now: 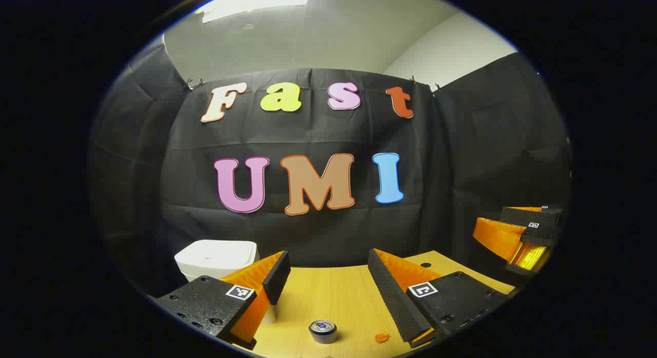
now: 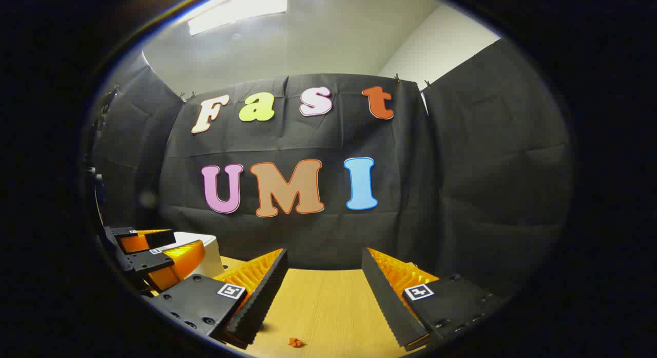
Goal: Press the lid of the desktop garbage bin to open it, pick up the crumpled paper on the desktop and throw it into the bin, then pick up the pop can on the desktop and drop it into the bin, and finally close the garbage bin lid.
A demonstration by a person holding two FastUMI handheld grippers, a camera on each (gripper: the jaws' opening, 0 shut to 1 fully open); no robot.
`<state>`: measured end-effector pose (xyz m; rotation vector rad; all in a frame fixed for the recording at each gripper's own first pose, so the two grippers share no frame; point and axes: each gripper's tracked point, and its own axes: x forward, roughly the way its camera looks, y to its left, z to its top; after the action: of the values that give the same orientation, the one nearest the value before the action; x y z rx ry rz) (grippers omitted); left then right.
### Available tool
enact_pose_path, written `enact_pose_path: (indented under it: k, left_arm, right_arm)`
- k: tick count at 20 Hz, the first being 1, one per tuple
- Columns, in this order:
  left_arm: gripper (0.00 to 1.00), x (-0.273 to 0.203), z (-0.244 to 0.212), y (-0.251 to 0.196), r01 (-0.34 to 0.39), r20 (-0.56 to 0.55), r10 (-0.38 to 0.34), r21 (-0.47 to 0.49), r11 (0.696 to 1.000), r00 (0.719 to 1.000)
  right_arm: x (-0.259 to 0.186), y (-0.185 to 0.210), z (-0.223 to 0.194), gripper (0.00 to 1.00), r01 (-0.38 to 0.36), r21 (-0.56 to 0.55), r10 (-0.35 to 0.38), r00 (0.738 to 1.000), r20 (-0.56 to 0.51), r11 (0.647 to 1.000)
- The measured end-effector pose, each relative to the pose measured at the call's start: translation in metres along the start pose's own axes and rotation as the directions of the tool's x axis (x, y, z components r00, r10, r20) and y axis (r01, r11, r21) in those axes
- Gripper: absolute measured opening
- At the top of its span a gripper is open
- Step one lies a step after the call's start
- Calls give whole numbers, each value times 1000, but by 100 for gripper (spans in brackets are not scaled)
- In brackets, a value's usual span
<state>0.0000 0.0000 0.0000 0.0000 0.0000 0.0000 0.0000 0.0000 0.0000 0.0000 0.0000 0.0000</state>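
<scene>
The white plastic bin with its flat lid [image 1: 218,258] sits shut at the far left of the pale wooden table [image 1: 328,296], so you have not pressed the lid yet, and that looks like your first job. The small silver pop can [image 1: 323,331] stands near you, with the tiny orange crumpled paper [image 1: 382,338] just beside it. Your left gripper [image 1: 328,281] and your right gripper [image 2: 323,283] are both spread wide and hold nothing, so bring one over the lid and push down.
</scene>
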Motion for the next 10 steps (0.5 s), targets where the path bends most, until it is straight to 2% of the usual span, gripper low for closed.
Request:
enact_pose_path:
  k: [1, 6, 7, 10]
  left_arm:
    - [92, -2, -3, 0, -5, -5, 5, -12, 1000, 1000]
    - [92, 0, 0, 11, 0, -2, 0, -21, 1000, 1000]
    - [97, 2, 4, 16, 2, 7, -2, -16, 1000, 1000]
    - [92, 5, 1, 33, -8, 2, 8, -11, 1000, 1000]
  right_arm:
    - [1, 0, -2, 96, -6, 9, 6, 1000, -11, 1000]
    - [1, 19, 4, 96, -23, 31, 23, 1000, 18, 999]
    - [3, 24, 8, 97, -26, 31, 25, 999, 36, 999]
    - [9, 39, 6, 96, -34, 33, 33, 999, 37, 999]
